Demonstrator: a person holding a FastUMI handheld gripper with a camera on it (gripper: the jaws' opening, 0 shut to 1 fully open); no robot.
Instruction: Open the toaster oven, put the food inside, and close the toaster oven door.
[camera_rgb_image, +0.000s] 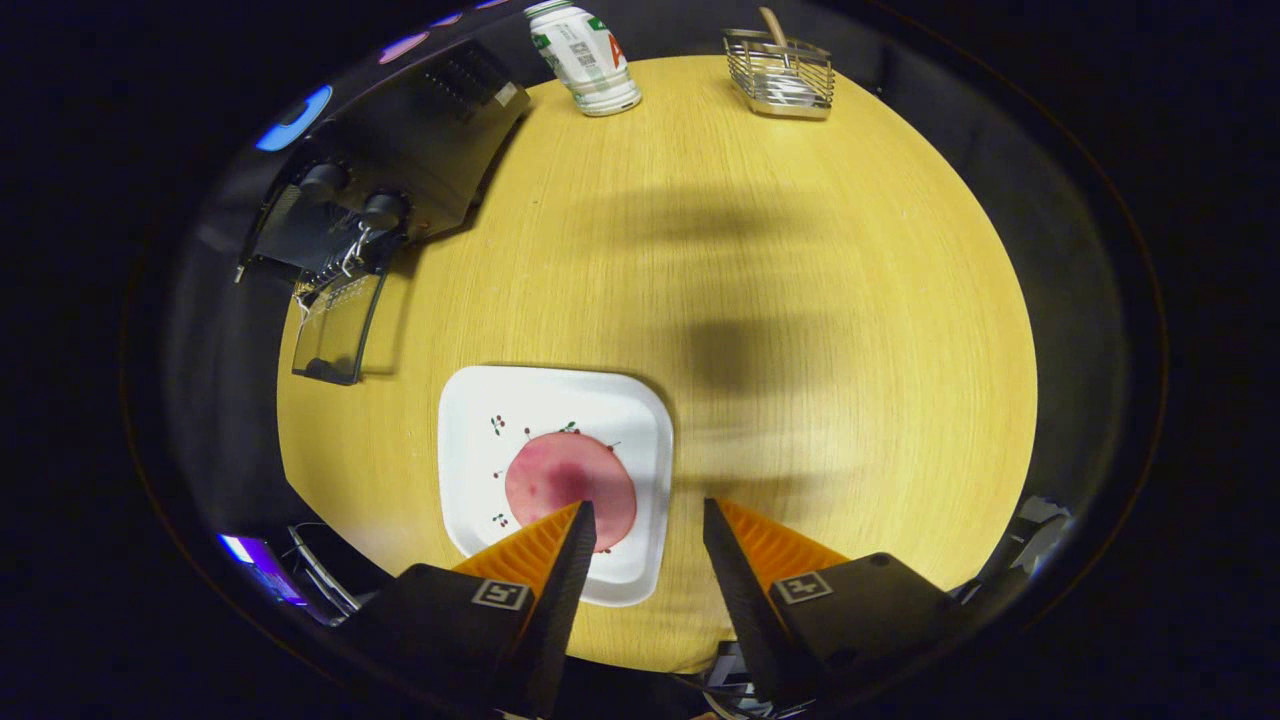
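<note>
One round yellow wooden bench (800, 330) carried one black toaster oven (400, 170) with its glass door (335, 335) dropped open, one white square plate (480, 450), one white bottle (585, 55) and one wire basket (785, 75). One pink round slice of food (560, 475) lay on the plate, just ahead of one finger of the hand-held gripper (648, 520), whose fingers stood wide apart, holding nothing

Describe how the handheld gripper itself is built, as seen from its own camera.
The gripper has two long wedge-shaped fingers tapering to narrow tips, with ribbed faces. Each sits on a dark boxy block carrying a small square black-and-white marker. The fingers stand apart, empty.
</note>
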